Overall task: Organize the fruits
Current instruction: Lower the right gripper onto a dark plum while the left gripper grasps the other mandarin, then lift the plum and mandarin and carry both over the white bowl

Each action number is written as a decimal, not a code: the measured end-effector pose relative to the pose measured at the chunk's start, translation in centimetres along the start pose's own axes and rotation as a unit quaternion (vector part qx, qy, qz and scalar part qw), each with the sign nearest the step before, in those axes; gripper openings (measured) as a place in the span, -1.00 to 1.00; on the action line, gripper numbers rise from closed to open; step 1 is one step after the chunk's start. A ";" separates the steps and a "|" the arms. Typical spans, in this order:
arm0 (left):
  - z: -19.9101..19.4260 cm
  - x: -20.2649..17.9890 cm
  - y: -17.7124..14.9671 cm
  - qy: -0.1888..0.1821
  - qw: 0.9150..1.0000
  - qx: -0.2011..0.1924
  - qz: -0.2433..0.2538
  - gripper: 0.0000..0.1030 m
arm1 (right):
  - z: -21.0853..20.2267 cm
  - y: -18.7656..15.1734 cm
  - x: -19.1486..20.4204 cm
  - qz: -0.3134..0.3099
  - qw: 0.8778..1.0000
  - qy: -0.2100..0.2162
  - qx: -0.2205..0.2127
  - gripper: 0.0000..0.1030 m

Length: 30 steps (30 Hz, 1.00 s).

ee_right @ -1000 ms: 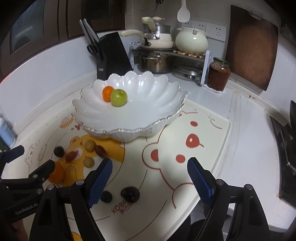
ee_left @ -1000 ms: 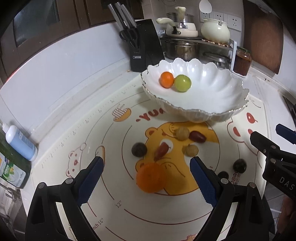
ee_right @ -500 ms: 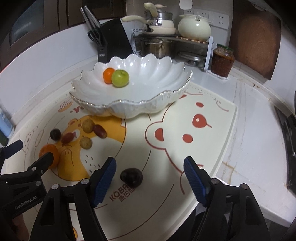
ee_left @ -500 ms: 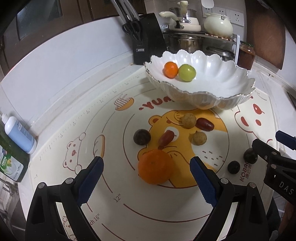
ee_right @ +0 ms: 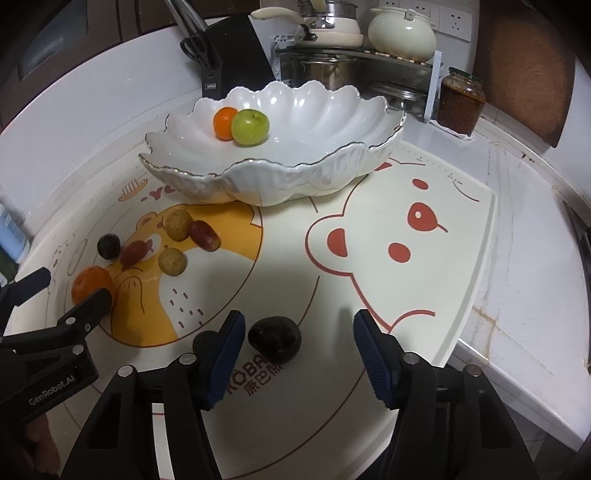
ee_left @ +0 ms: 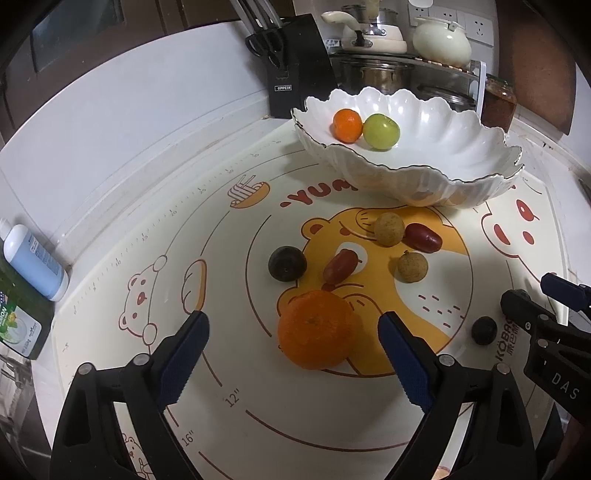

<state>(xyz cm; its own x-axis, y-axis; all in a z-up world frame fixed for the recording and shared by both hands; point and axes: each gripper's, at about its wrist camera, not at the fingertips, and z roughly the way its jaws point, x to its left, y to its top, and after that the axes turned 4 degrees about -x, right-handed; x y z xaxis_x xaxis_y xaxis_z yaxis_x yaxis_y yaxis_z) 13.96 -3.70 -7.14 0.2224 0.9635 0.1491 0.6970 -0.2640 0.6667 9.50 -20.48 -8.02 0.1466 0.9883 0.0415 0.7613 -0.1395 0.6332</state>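
Note:
A white scalloped bowl (ee_left: 439, 177) (ee_right: 280, 184) holds a small orange (ee_left: 347, 124) and a green fruit (ee_left: 381, 131). On the mat lie a big orange (ee_left: 317, 334) (ee_right: 90, 282), a dark plum (ee_left: 287, 263), two red dates (ee_left: 340, 265) (ee_left: 423, 237), two longans (ee_left: 389, 229) (ee_left: 412, 266) and a small dark fruit (ee_left: 484, 330). My left gripper (ee_left: 293, 349) is open, its jaws either side of the big orange. My right gripper (ee_right: 298, 350) is open around a dark fruit (ee_right: 274, 339).
A knife block (ee_left: 295, 74), pots on a rack (ee_right: 332, 62), a cream pot (ee_right: 402, 35) and a jar (ee_right: 461, 99) stand behind the bowl. Bottles (ee_left: 33, 258) stand at the mat's left edge. The counter edge runs along the right (ee_right: 517, 387).
Both grippers have moved down and forward. The big orange now lies between the left jaws and the dark fruit between the right jaws.

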 end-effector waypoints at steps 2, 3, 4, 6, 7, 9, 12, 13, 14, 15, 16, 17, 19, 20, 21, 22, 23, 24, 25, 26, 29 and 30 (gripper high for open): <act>0.3 -0.1 0.0 -0.003 1.000 0.002 0.003 0.73 | 0.2 0.0 0.0 0.000 1.000 0.002 0.003 0.13; 0.4 -0.1 0.0 -0.003 1.000 0.003 0.004 0.71 | 0.3 -0.1 0.0 0.000 1.000 0.002 0.004 0.09; 0.5 -0.1 -0.1 -0.005 1.000 0.005 0.004 0.69 | 0.5 -0.1 0.0 0.000 1.000 0.003 0.007 0.07; 0.8 -0.2 -0.2 -0.009 1.000 0.009 0.003 0.66 | 0.8 -0.2 0.1 0.001 1.000 0.008 0.012 0.02; 0.9 -0.2 -0.2 -0.011 1.000 0.011 0.002 0.65 | 0.9 -0.2 0.2 0.000 1.000 0.008 0.012 0.01; 1.1 -0.1 -0.3 -0.012 1.000 0.014 0.000 0.58 | 0.9 -0.2 0.4 -0.007 1.000 0.006 0.011 -0.04; 1.6 0.1 -0.5 -0.013 1.000 0.019 -0.007 0.36 | 0.8 -0.2 0.5 -0.009 1.000 0.006 0.007 -0.14; 1.8 0.1 -0.5 -0.018 1.000 0.023 -0.007 0.33 | 0.8 -0.2 0.6 -0.013 1.000 0.007 0.007 -0.18; 1.9 0.1 -0.6 -0.021 0.999 0.025 -0.008 0.28 | 0.8 -0.2 0.8 -0.018 1.000 0.009 0.006 -0.28; 2.0 0.2 -0.7 -0.026 0.999 0.027 -0.009 0.24 | 0.8 -0.2 1.0 -0.021 1.000 0.012 0.006 -0.37; 2.0 0.1 -0.7 -0.029 0.999 0.027 -0.010 0.21 | 0.8 -0.2 1.0 -0.023 1.000 0.015 0.006 -0.42; 2.0 0.1 -0.7 -0.031 0.999 0.027 -0.010 0.17 | 0.7 -0.2 1.2 -0.025 1.000 0.016 0.006 -0.42; 2.0 0.0 -0.7 -0.038 0.999 0.028 -0.011 0.07 | 0.7 -0.2 1.1 -0.024 1.000 0.016 0.004 -0.42; 2.0 -0.1 -0.7 -0.044 0.999 0.029 -0.011 -0.03 | 0.7 -0.2 1.1 -0.023 1.000 0.018 0.004 -0.42; 2.0 -0.2 -0.7 -0.049 0.998 0.030 -0.010 -0.13 | 0.7 -0.2 1.1 -0.023 1.000 0.019 0.004 -0.43; 1.9 -0.3 -0.6 -0.050 0.998 0.031 -0.010 -0.12 | 0.8 -0.2 1.0 -0.022 1.000 0.020 0.005 -0.43; 1.9 -0.4 -0.6 -0.049 0.998 0.031 -0.010 -0.13 | 0.8 -0.2 0.9 -0.020 1.000 0.022 0.005 -0.43; 1.9 -0.3 -0.6 -0.050 0.998 0.032 -0.013 -0.13 | 0.8 -0.1 0.9 -0.019 1.000 0.023 0.006 -0.43; 2.0 -0.2 -0.6 -0.052 0.998 0.032 -0.019 -0.14 | 0.8 -0.1 0.9 -0.020 1.000 0.024 0.006 -0.43; 2.0 -0.2 -0.6 -0.053 0.998 0.033 -0.020 -0.14 | 0.8 -0.1 0.9 -0.020 1.000 0.023 0.006 -0.43; 1.9 -0.2 -0.6 -0.051 0.998 0.034 -0.017 -0.15 | 0.7 -0.1 0.8 -0.020 1.000 0.020 0.004 -0.43; 1.8 -0.2 -0.6 -0.051 0.998 0.035 -0.018 -0.16 | 0.6 -0.1 0.7 -0.020 1.000 0.020 0.002 -0.43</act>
<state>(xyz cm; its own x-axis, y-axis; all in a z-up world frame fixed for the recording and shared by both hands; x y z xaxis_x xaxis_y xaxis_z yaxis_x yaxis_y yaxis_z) 14.73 -3.84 -8.94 0.2613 0.9641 0.0484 0.7515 -0.2346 0.6166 9.95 -19.78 -8.51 0.0911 0.9947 0.0477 0.7691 -0.1007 0.6311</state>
